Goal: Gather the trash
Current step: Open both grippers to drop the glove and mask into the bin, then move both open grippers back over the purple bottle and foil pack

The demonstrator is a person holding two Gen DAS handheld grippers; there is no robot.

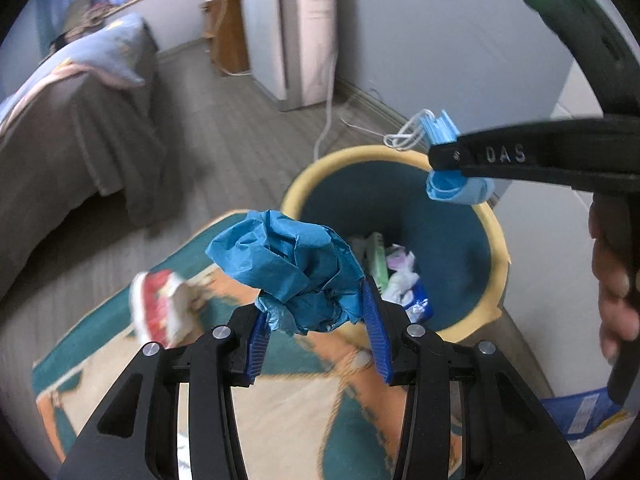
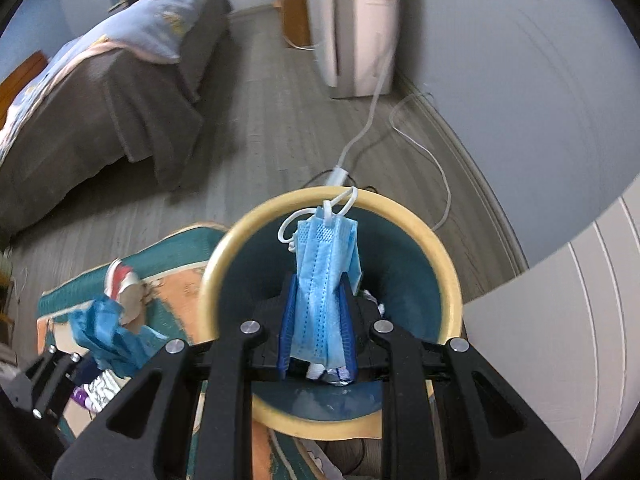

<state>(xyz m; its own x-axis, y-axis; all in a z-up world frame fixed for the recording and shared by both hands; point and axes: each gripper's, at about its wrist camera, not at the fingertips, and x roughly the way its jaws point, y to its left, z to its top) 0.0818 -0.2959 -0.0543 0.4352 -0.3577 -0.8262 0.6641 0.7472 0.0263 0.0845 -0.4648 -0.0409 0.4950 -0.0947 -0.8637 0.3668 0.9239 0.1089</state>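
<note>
Partly complete: the bin already holds wrappers, the right gripper, fingers clamped on a blue face mask, hangs over its opening, the left gripper grips crumpled blue paper beside its rim, and a red-white wrapper remains on the rug.

Both cameras ride on the handheld tools and look steeply down along their own fingers. The left view sits close over the patterned rug, with the yellow-rimmed bin right of centre. The right view hangs almost directly above that bin, very near. Both share the bin, the rug, the bed at upper left and the white appliance at the top.
</note>
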